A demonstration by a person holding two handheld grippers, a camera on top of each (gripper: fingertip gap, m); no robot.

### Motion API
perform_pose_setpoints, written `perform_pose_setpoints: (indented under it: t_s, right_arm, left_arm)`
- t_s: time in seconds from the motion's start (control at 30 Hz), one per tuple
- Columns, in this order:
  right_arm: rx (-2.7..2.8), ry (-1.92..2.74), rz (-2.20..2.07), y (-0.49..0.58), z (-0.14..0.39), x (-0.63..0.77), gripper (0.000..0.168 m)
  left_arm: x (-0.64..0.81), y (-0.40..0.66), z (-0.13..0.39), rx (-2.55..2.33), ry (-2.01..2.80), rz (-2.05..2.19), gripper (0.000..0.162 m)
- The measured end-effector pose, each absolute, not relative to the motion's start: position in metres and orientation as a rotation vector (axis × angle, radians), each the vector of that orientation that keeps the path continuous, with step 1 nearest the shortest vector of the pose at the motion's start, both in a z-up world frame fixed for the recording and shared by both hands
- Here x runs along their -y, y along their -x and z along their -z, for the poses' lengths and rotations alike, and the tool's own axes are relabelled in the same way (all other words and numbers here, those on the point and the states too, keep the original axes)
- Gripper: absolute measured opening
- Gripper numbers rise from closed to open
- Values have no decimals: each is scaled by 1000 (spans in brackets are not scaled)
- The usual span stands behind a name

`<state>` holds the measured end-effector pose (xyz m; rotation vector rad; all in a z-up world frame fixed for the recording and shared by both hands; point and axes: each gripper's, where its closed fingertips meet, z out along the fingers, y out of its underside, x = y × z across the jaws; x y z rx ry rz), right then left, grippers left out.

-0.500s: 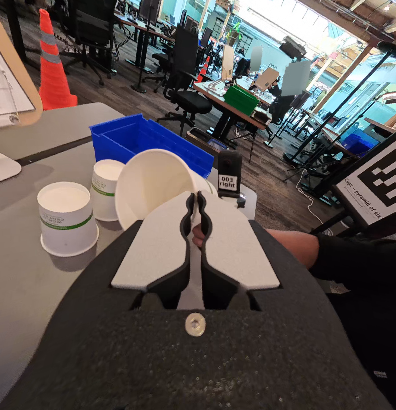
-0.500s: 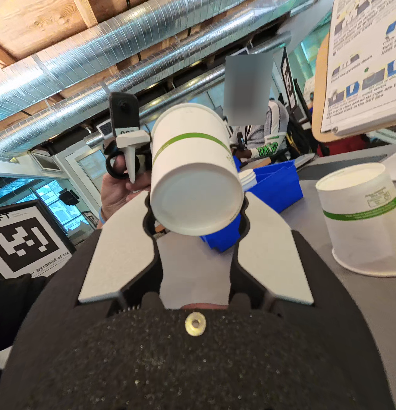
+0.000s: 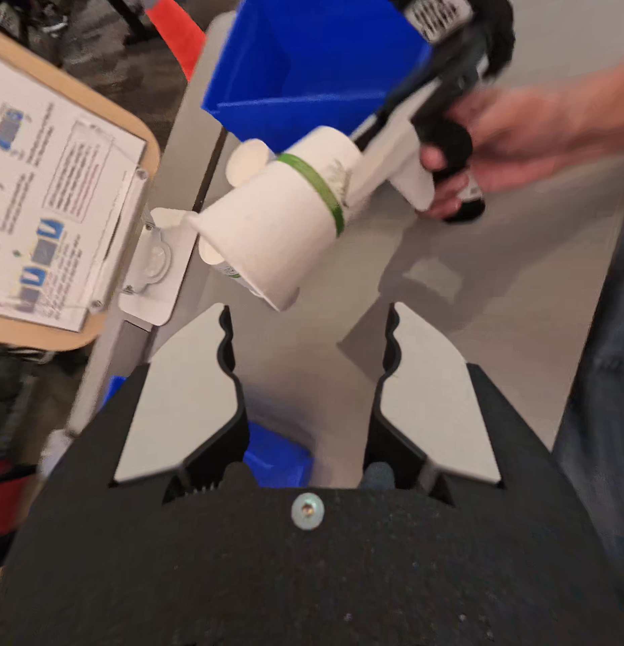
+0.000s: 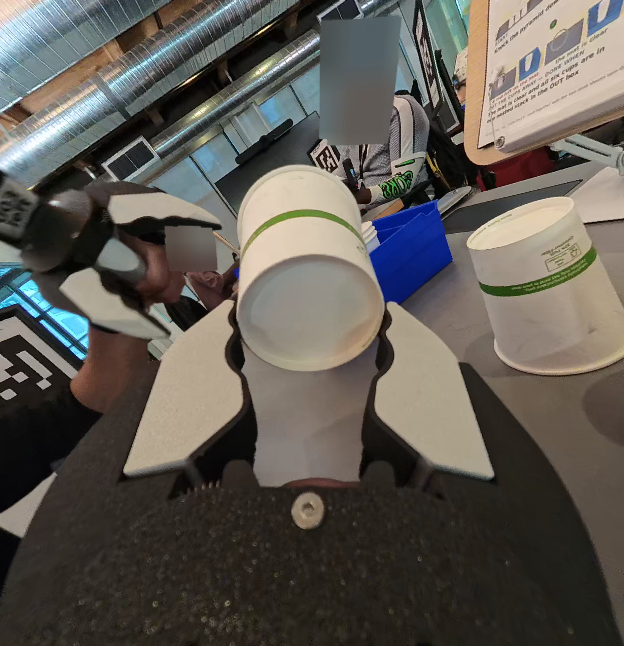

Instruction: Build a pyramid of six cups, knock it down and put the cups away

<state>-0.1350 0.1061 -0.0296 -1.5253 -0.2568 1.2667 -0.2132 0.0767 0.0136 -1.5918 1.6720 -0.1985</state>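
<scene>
**Right wrist view: one cup clamped on its side, left jaws spread and empty**

Right wrist view shows the right gripper [image 4: 309, 316] closed on a white paper cup [image 4: 305, 276] with a green band. The cup lies on its side between the two fingertips, its flat base facing the camera and its mouth pointing away; each fingertip presses the wall near the base. A second, upturned cup [image 4: 548, 286] stands mouth-down on the grey table [image 4: 513, 402] to the right, well apart from the jaws. A blue bin [image 4: 413, 251] sits beyond the held cup, with nested cup rims showing inside it. The left gripper [image 4: 184, 279] hangs at the left, jaws parted.

Left wrist view, somewhat blurred, shows the left gripper [image 3: 309, 313] with jaws wide and nothing between them. The held cup [image 3: 272, 227] lies ahead of those fingertips, clear of them, tilted with its mouth toward this camera. A clipboard [image 3: 65, 216] with a printed sheet stands at the left.
</scene>
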Motion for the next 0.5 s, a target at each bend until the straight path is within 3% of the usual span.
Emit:
perform_pose_setpoints:
  t_s: [0.07,0.5]
  right_arm:
    - [258,1542,-1256,135,32,-107,74]
    - [288,1590,-1203,138,34,-105,74]
  left_arm:
    - [-73,205,-5,-1810,1505,-5,93]
    - [-118,153,27,-2096,1117,-602,96]
